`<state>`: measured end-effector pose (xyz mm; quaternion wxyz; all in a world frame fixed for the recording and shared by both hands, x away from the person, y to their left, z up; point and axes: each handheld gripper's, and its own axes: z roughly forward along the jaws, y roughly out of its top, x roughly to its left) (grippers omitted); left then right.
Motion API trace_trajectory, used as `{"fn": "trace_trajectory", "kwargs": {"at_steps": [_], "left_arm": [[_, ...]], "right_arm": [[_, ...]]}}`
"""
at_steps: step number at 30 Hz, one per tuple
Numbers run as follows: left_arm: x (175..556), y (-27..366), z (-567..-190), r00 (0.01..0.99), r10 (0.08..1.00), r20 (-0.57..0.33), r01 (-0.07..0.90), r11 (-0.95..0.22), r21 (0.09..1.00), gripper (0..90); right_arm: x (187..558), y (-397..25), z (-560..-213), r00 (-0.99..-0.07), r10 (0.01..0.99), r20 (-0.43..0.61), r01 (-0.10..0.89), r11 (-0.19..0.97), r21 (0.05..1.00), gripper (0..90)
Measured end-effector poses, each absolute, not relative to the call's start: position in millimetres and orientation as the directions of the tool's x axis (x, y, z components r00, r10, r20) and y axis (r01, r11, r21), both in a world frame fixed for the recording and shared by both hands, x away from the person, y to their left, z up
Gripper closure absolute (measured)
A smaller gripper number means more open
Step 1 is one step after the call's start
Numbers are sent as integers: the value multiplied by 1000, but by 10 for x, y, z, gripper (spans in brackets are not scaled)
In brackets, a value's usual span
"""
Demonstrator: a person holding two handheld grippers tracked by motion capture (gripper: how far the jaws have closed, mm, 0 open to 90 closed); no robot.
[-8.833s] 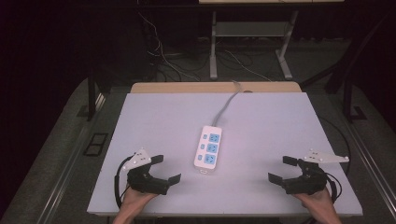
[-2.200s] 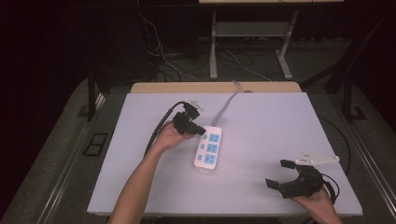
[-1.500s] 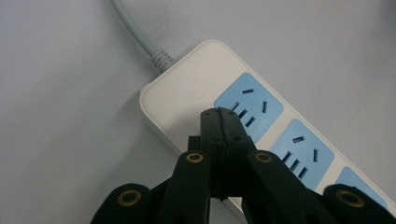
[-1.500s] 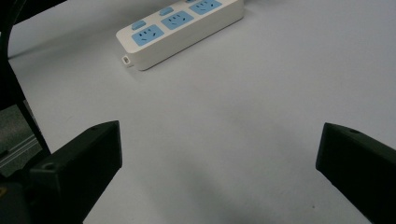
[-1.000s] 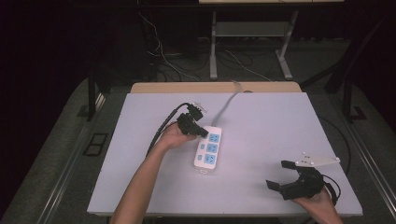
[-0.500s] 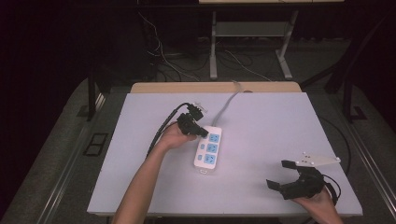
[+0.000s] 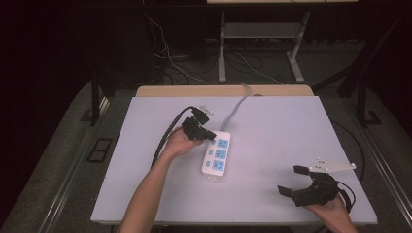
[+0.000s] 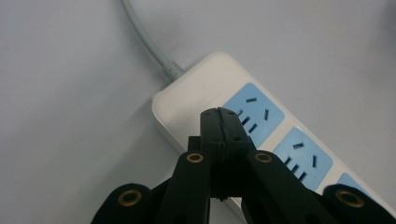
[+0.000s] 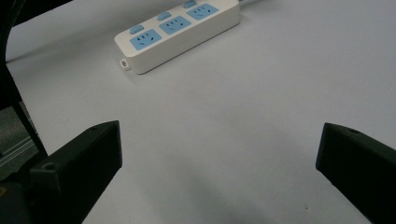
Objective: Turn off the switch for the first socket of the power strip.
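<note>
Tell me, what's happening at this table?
A person sits at a pale table with a black two-jaw gripper in each hand. The left gripper, jaws closed together, is at the cord end of a white power strip with blue sockets, its tip over the strip near the first socket. Whether it touches the strip is hard to tell. The right gripper rests open near the table's front right corner, well away from the strip. Nothing is plugged in.

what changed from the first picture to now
The left gripper moved from the table's near left edge forward to the cord end of the power strip, its fingers shut, gripping nothing. The right gripper stayed open at the near right; the strip stayed put.
</note>
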<state>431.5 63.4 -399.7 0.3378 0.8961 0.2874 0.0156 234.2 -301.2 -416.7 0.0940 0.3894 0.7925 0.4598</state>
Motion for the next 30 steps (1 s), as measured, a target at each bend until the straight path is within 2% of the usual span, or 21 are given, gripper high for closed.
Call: {"fn": "trace_trajectory", "kwargs": {"at_steps": [18, 22, 26, 30], "left_arm": [[4190, 1010, -3788, 800, 581, -151, 518, -541, 663, 882], [4144, 1120, -3737, 788, 599, -146, 522, -523, 674, 823], [4088, 1227, -3693, 772, 617, -151, 531, -497, 686, 722], [4012, 1319, -3658, 747, 647, -154, 546, -466, 696, 506]], "right_arm": [[2344, -2998, -4172, -678, 704, 212, 533, 272, 801, 2], [2344, -2991, -4173, -679, 703, 212, 533, 273, 801, 2], [2341, -2992, -4172, -679, 703, 212, 533, 273, 801, 2], [2337, -2996, -4172, -677, 704, 213, 533, 270, 802, 2]]}}
